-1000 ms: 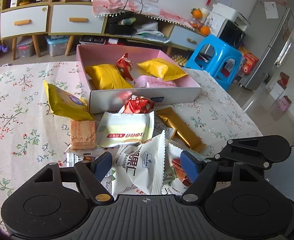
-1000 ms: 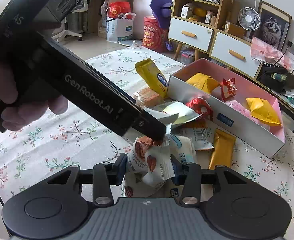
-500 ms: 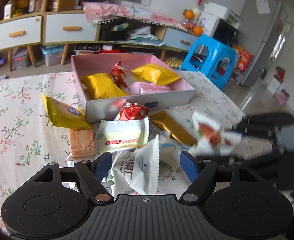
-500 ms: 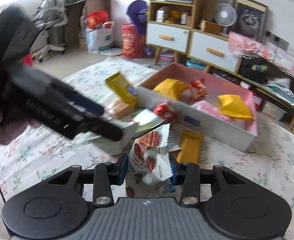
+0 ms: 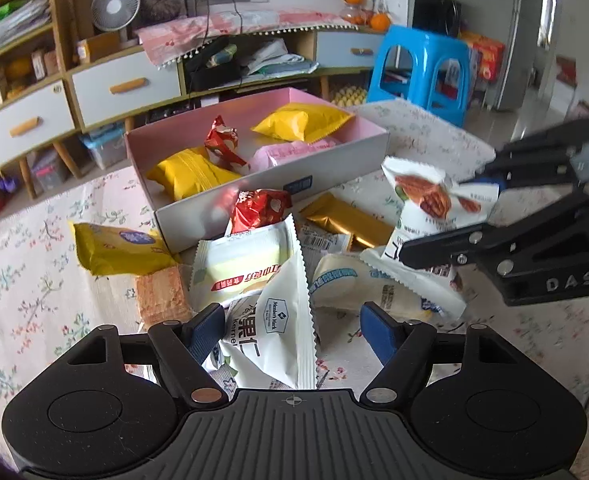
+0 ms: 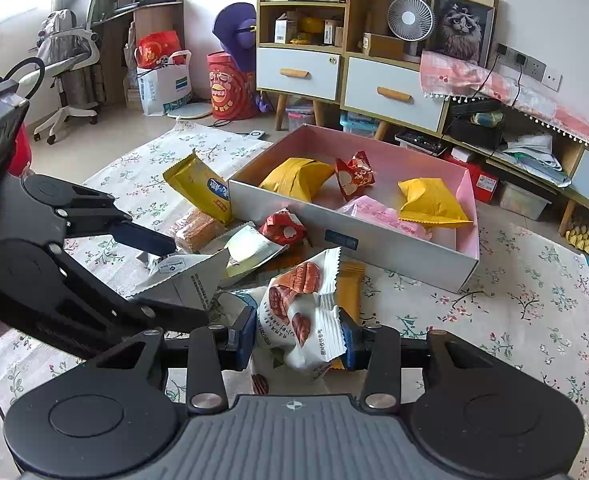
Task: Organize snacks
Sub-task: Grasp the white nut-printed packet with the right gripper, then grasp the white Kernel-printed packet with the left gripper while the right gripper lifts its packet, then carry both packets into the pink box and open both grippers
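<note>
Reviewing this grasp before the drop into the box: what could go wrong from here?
1. The right gripper pinches the nut packet only at its lower part; the top flops and could slip out.
2. The left gripper straddles a white packet, open; both tools are close and might collide.

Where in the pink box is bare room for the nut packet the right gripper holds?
Bare floor lies behind the red packet by the pink box's far wall. The pile in front of the box is crowded.
</note>
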Action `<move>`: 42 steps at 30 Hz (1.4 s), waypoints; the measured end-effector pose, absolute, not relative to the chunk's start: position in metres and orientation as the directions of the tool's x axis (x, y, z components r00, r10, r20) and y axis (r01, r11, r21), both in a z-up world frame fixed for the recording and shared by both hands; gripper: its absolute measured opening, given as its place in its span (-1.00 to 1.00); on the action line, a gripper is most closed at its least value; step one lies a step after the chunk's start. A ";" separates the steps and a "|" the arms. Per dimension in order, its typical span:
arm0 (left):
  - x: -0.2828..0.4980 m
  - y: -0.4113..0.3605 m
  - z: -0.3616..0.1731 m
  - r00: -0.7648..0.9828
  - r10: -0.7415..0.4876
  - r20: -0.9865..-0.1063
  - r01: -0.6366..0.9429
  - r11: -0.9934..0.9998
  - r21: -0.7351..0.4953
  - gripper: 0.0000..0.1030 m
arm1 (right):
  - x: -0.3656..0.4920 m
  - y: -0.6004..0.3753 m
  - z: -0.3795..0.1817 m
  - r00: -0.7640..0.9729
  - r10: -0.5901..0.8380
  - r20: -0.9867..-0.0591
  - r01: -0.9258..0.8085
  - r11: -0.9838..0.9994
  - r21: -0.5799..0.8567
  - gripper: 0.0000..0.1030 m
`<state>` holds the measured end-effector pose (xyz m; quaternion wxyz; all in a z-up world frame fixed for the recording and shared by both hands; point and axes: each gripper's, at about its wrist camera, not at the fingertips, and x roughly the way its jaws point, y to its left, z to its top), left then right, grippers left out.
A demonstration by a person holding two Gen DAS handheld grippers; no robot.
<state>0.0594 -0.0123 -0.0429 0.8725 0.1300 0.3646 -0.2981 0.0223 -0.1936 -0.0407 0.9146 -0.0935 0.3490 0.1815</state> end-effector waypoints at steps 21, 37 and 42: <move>0.057 -0.023 -0.038 0.560 -0.365 -0.744 0.574 0.818 0.031 -0.08 | 0.028 -0.201 -0.039 0.699 0.250 -0.670 -0.377 0.925 -0.049 -0.42; 0.078 -0.010 0.000 0.613 -0.402 -0.680 0.450 0.885 -0.117 -0.09 | 0.051 -0.211 -0.019 0.739 0.253 -0.624 -0.305 0.952 0.024 -0.42; 0.105 -0.014 0.003 0.609 -0.360 -0.707 0.402 0.908 -0.116 -0.09 | 0.072 -0.217 -0.016 0.745 0.248 -0.619 -0.262 0.962 0.070 -0.42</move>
